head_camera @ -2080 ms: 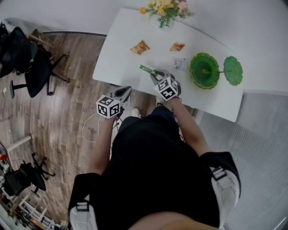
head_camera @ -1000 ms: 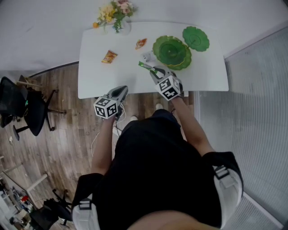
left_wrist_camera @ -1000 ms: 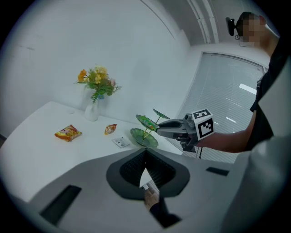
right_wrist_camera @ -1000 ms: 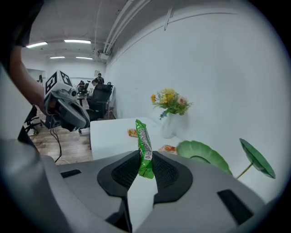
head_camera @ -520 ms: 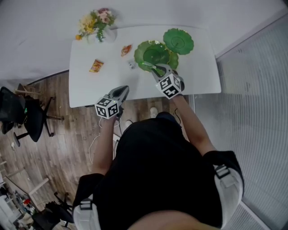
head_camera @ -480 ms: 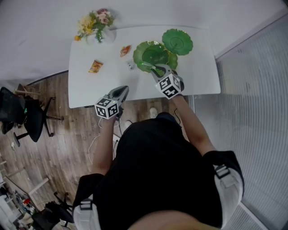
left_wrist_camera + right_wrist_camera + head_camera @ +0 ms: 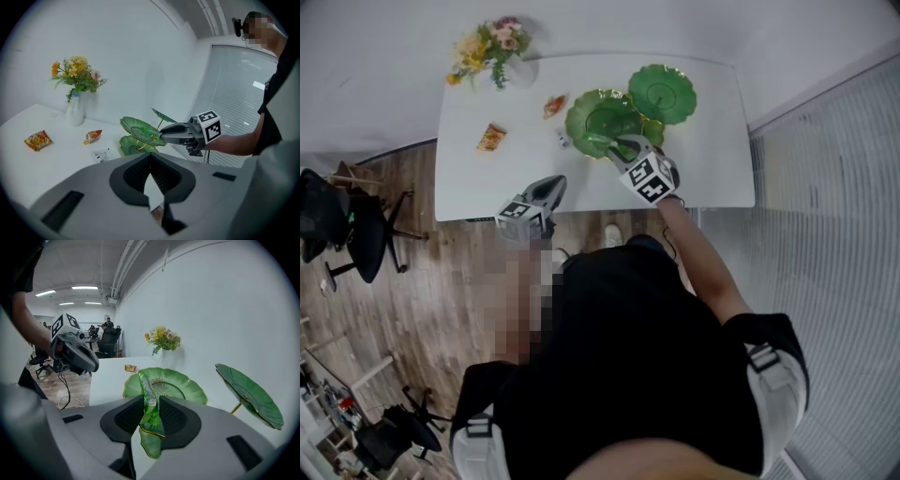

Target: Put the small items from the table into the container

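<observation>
Between the right gripper's (image 7: 150, 414) pads, a slim green foil packet (image 7: 148, 394) is pinched just above the green leaf-shaped dish (image 7: 187, 385), not yet released. Beyond the left gripper (image 7: 150, 183), pressed together and empty, two orange snack packets (image 7: 38, 139) and a clear sachet (image 7: 101, 155) lie on the white tabletop (image 7: 56, 164).

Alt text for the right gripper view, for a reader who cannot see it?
The right gripper holds a long green packet between its jaws, over a green leaf-shaped dish on a white table. A second leaf plate on a stem stands at right; flowers, an orange snack packet and the left gripper show behind.
</observation>
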The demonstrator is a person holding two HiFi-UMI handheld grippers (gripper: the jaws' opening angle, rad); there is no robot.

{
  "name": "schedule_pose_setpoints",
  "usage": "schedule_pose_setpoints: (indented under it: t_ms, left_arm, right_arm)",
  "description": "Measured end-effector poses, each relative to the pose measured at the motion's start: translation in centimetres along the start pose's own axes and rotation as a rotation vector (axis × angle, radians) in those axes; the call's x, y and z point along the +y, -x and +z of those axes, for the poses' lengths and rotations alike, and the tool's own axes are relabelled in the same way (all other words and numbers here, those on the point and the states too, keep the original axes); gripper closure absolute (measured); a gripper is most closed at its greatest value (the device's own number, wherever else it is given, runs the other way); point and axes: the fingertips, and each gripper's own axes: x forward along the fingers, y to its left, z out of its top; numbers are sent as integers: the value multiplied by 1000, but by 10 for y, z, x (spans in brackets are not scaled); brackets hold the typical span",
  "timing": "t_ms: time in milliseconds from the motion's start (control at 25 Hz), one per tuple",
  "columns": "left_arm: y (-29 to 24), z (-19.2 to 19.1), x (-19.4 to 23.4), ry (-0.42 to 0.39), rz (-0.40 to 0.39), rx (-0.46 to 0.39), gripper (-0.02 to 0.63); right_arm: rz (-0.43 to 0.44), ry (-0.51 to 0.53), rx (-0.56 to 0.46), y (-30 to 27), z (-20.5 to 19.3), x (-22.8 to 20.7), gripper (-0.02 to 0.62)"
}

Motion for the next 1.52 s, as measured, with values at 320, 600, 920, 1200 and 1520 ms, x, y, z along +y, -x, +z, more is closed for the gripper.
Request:
schedule_pose_setpoints:
  t_ms: [320, 600, 920, 1200, 1520]
  left_arm:
    - [-7, 4, -1, 5, 39, -9, 603]
    - [-12, 5, -8, 3, 54, -17, 603]
    - [-19, 1, -17, 13, 43, -12, 603]
    - [-25, 4, -22, 10, 32, -16, 603]
    - [-25, -1, -23, -32, 56, -3, 604]
  right_arm:
    - [50, 3, -61, 1, 5, -1, 497]
    - [196, -98, -238, 23, 2, 24, 572]
    - [208, -236, -237, 37, -38, 37, 572]
    - [242, -280, -231, 40, -53, 39, 572]
    - [243, -266, -225, 39, -55, 36, 572]
